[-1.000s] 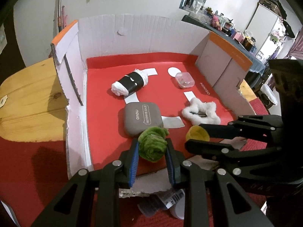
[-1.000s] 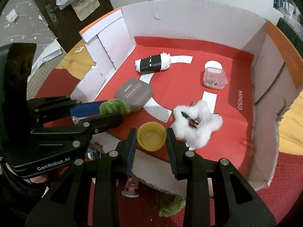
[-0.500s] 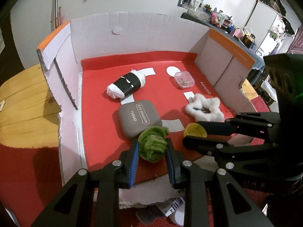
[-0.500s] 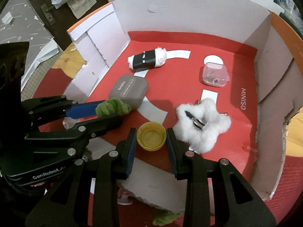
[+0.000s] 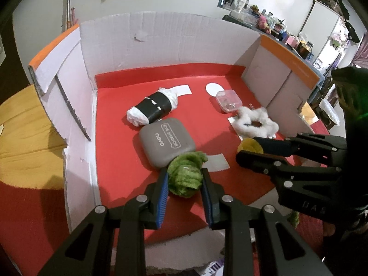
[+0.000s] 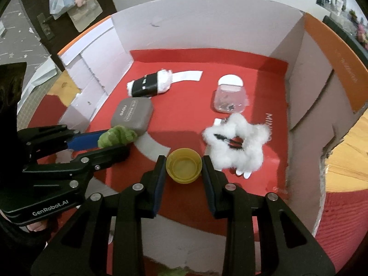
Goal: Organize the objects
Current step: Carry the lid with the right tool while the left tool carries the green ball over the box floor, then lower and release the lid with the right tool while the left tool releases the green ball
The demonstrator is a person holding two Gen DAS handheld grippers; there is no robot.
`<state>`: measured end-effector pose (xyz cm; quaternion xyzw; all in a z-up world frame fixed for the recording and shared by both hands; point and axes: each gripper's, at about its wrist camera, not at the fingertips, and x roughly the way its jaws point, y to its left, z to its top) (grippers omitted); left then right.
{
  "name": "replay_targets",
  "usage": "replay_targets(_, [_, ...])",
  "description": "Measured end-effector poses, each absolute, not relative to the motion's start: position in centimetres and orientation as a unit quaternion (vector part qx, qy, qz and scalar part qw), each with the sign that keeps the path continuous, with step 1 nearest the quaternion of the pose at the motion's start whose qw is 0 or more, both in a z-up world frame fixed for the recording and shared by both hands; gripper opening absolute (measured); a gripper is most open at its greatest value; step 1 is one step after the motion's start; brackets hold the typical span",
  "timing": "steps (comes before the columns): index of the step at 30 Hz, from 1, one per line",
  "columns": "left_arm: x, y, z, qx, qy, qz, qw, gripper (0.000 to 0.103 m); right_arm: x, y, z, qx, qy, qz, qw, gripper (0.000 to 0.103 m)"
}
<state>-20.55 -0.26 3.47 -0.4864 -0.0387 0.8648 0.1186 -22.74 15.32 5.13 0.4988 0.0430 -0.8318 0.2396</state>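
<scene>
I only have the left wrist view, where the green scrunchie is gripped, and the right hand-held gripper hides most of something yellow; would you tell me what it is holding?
Observer: The right hand-held gripper is shut on a yellow bottle cap, pinched by its sides with the hollow side facing the camera.
Operator: Thank you. Is there anything in the dark middle of the white scrunchie?
Observer: Yes, a black hair clip lies across the hole of the white scrunchie.
</scene>
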Motion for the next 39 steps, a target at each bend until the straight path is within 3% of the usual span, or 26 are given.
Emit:
replay_targets(10, [-21.3, -0.1, 3.2, -0.478, -0.024, 0.873, 0.095, 0.028, -23.3, 15.8, 5.0, 0.480, 0.058, -0.852, 0.200, 0.029])
replay_targets(39, [-21.1, -0.4, 2.9, -0.470, -0.022, 0.878, 0.091, 0.029, -22.2, 15.8, 4.5, 0.464, 0.055, -0.861, 0.200, 0.030])
